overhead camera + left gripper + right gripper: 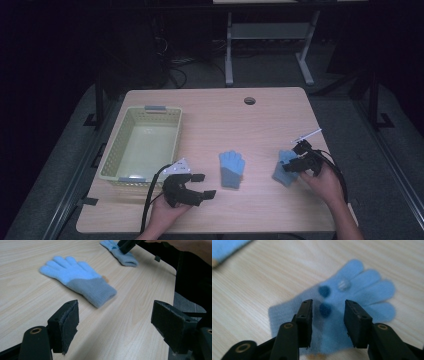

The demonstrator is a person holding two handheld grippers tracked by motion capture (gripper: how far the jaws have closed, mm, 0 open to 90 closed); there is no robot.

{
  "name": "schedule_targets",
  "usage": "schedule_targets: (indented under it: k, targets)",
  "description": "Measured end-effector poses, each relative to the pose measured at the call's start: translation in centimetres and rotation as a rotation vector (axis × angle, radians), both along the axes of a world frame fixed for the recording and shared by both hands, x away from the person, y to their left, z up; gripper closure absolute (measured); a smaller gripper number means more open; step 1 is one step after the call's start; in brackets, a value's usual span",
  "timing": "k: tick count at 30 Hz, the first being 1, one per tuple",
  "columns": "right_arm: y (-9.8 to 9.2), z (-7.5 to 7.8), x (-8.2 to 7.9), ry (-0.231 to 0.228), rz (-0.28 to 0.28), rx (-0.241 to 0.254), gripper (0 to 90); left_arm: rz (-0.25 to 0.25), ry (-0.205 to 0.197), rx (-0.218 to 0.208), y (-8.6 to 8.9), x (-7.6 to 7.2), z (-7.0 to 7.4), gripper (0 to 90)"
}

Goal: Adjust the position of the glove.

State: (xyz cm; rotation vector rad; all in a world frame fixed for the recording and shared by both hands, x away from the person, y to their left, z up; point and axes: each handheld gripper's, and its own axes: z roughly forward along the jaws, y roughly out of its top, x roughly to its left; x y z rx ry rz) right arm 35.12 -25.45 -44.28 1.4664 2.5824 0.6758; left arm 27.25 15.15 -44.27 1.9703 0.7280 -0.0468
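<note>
— Two blue gloves lie on the table (265,117). Where is yours?

— Your right gripper (295,159) sits over the right glove (283,173), lower right of the high view; its jaws stand partly apart above the palm, gripping nothing.

— And the left?

— Your left gripper (199,186), lower centre, has its jaws spread wide and bare, near the middle glove (231,169), beside the basket (118,150).

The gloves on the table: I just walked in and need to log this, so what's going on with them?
A person works two hand-held grippers. The right gripper is down over the right blue glove, its jaws partly closed either side of the palm. The left gripper waits open near the middle glove. The yellow basket sits at the left.
</note>
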Motion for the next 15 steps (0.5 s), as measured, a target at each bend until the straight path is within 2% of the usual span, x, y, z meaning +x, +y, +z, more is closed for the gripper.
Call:
schedule_targets:
  k: [1, 6, 9, 15]
  targets:
    - [0.16, -0.18, 0.00, -0.001, 0.005, -0.026, 59.7, 0.001, 0.000, 0.002, 0.00, -0.01, -0.01, 21.9]
    - [0.58, -0.22, -0.08, -0.011, 0.016, -0.052, 60.3, 0.002, 0.001, 0.002, 0.04, 0.00, -0.05, 21.9]
    - [0.94, -0.28, -0.18, -0.031, 0.020, -0.084, 63.0, 0.004, 0.003, 0.002, 0.00, -0.02, -0.09, 22.0]
    - [1.09, -0.28, -0.18, -0.037, 0.021, -0.097, 66.5, 0.013, 0.007, -0.002, 0.10, 0.00, -0.22, 22.0]
